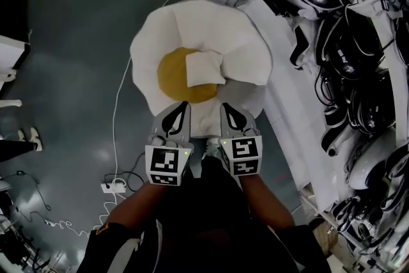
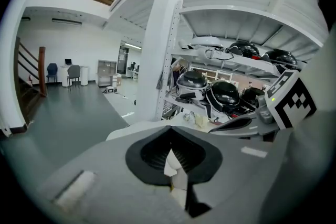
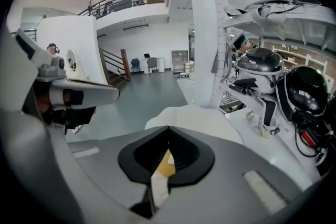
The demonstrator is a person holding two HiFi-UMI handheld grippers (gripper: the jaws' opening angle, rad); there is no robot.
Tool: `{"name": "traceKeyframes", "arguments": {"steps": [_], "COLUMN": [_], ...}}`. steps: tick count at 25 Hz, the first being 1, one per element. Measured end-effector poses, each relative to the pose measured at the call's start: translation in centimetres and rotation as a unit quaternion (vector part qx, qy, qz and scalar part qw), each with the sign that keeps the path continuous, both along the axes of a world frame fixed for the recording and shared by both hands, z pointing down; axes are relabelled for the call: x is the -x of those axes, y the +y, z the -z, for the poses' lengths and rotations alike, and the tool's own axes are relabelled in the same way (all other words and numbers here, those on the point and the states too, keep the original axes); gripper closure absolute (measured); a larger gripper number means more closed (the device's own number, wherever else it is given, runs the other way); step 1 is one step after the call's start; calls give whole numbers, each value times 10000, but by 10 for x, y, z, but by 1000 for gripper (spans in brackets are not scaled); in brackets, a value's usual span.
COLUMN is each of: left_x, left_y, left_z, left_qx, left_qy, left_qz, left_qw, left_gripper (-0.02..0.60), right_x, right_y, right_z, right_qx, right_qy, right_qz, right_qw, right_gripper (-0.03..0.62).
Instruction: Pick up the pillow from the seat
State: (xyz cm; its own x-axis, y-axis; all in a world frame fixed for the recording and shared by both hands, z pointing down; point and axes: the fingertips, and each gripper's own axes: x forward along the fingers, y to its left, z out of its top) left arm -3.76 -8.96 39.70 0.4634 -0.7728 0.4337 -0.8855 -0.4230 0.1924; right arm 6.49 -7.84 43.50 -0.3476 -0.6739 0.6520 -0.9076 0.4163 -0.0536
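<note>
A small white square pillow (image 1: pixel 204 68) lies on the round yellow middle (image 1: pixel 174 78) of a white petal-shaped seat (image 1: pixel 198 25). Both grippers hover side by side over the seat's near edge, pointing at it. My left gripper (image 1: pixel 183 105) is shut and empty, its tips just short of the yellow patch. My right gripper (image 1: pixel 226 108) is also shut and empty, a little below the pillow. In the left gripper view the left gripper (image 2: pixel 170 131) shows closed jaws with the seat's white rim (image 2: pixel 134 127) beyond. In the right gripper view the right gripper (image 3: pixel 168 128) is closed over the seat (image 3: pixel 202 119).
Racks of black and white helmets (image 1: pixel 348 48) with cables fill the right side, on a white shelf unit (image 1: pixel 291 118). A white cable and power strip (image 1: pixel 115 187) lie on the grey floor at the left. A bystander's shoes (image 1: pixel 29 136) stand at the far left.
</note>
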Motion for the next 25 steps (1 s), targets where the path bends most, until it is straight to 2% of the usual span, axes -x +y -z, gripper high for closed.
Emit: {"name": "traceKeyframes", "arguments": {"steps": [9, 12, 14, 25], "left_x": [18, 19, 18, 1], "left_y": [-26, -37, -42, -68], "left_z": [-39, -53, -65, -147], "left_qx": [269, 260, 288, 678], "left_qy": [215, 124, 38, -65], "left_qz": [-105, -280, -287, 389], "left_qw": [9994, 9992, 9992, 9969], "left_gripper": [580, 580, 580, 580], "right_x": [12, 13, 10, -33], "right_y": [-24, -36, -43, -85], "right_z": [-35, -49, -59, -144], "right_qx": [225, 290, 354, 681], "right_qy": [328, 349, 350, 511], "right_qz": [-110, -166, -137, 191], "right_qw": [9991, 9988, 9987, 9962], "right_gripper": [591, 591, 562, 540]}}
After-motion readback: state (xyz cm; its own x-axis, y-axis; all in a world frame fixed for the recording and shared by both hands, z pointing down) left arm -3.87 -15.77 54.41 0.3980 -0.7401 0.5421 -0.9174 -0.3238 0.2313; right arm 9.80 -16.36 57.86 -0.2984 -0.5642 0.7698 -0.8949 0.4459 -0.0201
